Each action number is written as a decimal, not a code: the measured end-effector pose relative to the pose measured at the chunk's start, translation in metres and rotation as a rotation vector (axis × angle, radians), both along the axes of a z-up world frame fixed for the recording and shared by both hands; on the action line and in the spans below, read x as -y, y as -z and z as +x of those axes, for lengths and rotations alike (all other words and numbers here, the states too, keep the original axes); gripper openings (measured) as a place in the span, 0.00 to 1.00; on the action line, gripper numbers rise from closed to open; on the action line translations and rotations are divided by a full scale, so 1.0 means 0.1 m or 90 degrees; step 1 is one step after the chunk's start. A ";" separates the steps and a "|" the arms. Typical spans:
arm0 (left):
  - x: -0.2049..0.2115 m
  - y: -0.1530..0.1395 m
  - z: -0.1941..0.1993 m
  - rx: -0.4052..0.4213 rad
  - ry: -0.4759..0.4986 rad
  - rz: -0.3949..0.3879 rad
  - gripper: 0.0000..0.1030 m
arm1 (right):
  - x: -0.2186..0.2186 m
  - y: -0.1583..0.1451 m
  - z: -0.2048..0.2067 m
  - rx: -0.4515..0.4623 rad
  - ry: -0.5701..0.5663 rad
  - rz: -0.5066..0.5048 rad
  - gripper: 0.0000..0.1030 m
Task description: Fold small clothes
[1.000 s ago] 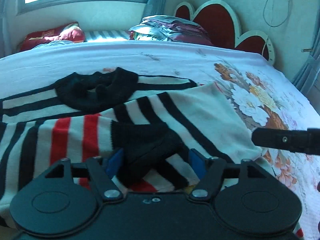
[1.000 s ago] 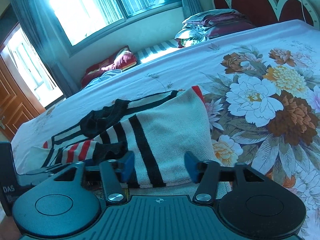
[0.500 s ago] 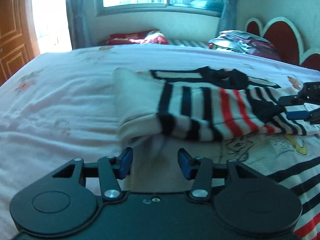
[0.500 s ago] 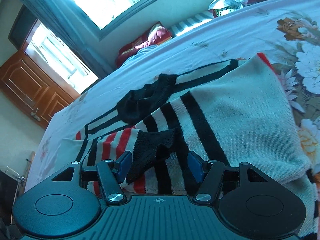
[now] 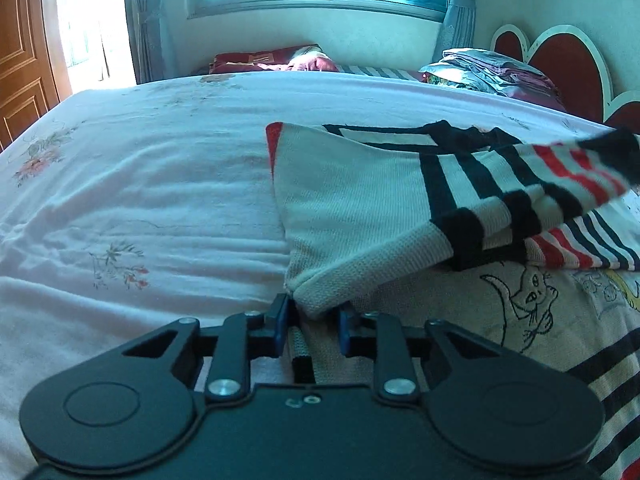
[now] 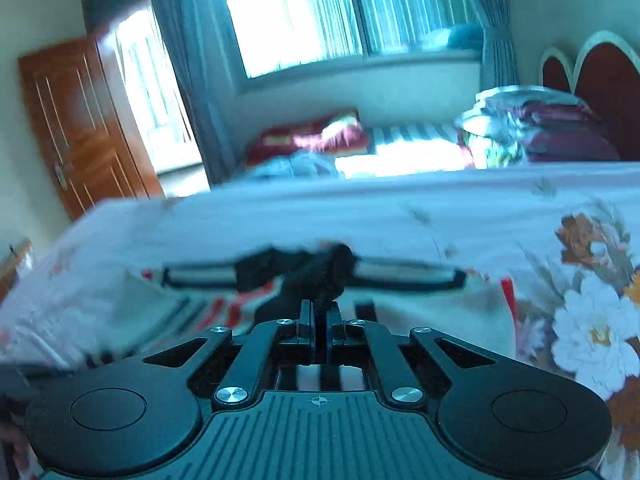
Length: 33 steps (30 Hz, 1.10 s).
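A cream knit sweater (image 5: 360, 208) with black and red stripes lies folded on the bed. Its ribbed near corner (image 5: 316, 300) sits between the blue pads of my left gripper (image 5: 312, 320). The jaws are closing on that corner, and a thin dark gap still shows at the left pad. A striped sleeve (image 5: 576, 168) hangs lifted and blurred at the right. In the blurred right wrist view, my right gripper (image 6: 319, 322) is shut on the sleeve's black cuff (image 6: 326, 276), which sticks up above the pads. The sweater (image 6: 440, 316) spreads behind it.
A pale bedsheet (image 5: 140, 208) with flower prints stretches left. A cream panel with a cat drawing (image 5: 532, 300) lies under the fold. Pillows and folded bedding (image 5: 492, 76) sit by the red headboard (image 5: 568, 64). A window and a wooden door (image 6: 84, 128) stand beyond.
My left gripper swung from the sleeve to the sweater's left corner and its jaws narrowed around it. My right gripper shut on the black cuff, rolled and lifted it.
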State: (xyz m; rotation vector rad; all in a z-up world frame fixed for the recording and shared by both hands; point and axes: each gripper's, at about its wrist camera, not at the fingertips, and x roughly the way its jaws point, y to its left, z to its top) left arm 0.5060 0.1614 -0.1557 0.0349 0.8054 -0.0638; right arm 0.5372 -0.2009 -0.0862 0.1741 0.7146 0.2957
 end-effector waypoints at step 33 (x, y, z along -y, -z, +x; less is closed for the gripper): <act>0.26 0.04 1.45 -0.015 0.119 0.036 0.78 | 0.45 0.63 0.62 -0.109 0.135 -0.037 0.16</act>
